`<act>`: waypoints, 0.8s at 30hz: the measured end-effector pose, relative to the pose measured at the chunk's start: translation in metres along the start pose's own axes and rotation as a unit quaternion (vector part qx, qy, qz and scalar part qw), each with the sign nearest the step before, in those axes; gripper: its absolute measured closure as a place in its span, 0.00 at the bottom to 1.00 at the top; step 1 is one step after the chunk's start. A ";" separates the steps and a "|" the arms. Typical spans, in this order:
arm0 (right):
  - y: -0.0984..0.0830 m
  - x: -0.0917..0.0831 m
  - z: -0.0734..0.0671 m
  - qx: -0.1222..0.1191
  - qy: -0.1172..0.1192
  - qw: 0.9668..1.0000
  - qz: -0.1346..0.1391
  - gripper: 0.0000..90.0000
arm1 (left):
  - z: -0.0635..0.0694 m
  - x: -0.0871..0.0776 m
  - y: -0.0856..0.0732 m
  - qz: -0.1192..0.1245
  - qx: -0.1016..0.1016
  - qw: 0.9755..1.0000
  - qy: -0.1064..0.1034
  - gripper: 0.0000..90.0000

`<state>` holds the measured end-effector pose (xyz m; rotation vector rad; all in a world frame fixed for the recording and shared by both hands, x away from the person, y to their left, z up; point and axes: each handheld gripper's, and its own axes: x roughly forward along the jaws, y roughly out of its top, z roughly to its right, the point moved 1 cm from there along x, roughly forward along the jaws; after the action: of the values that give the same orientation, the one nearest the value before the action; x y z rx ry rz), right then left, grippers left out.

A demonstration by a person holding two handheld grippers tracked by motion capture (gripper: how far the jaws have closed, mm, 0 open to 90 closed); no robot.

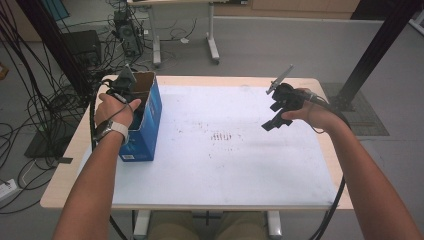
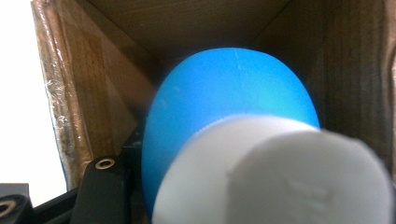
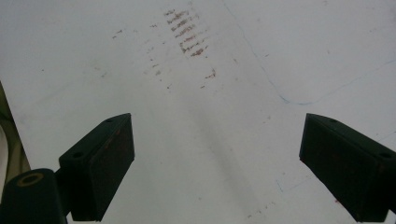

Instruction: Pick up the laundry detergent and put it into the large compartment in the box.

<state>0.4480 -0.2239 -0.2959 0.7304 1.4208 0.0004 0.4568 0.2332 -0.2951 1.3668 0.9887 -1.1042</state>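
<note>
A blue cardboard box [image 1: 149,125], open at the top, stands on the table's left side. My left gripper [image 1: 134,100] reaches down into it. In the left gripper view a rounded blue object [image 2: 224,93] with a white cylindrical end [image 2: 280,177] sits close between the jaws, with the box's brown inner walls [image 2: 187,23] around it; one black finger [image 2: 100,186] shows at its left. The gripper is shut on this object. My right gripper [image 1: 271,124] hangs above the right side of the white table sheet [image 1: 225,165], open, with nothing between its pads [image 3: 100,163].
Brownish smudges [image 1: 222,136] mark the middle of the sheet. Beyond the table lie tangled cables [image 1: 30,105], a computer case [image 1: 127,32] and another table's legs [image 1: 212,45]. A black frame post [image 1: 375,50] rises at the back right.
</note>
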 end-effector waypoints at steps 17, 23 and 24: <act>0.000 0.000 -0.001 -0.001 0.000 1.000 0.000 0.11 | 0.000 0.000 0.000 -0.001 0.003 1.000 -0.004 0.44; 0.001 0.000 -0.001 -0.001 0.001 1.000 0.000 0.11 | 0.000 0.000 0.000 -0.001 0.004 1.000 -0.005 0.44; 0.000 0.000 -0.001 -0.001 0.001 1.000 0.000 0.11 | 0.000 0.000 0.000 -0.001 0.004 1.000 -0.006 0.44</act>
<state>0.4478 -0.2232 -0.2957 0.7285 1.4223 0.0021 0.4573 0.2336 -0.2953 1.3641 0.9789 -1.1181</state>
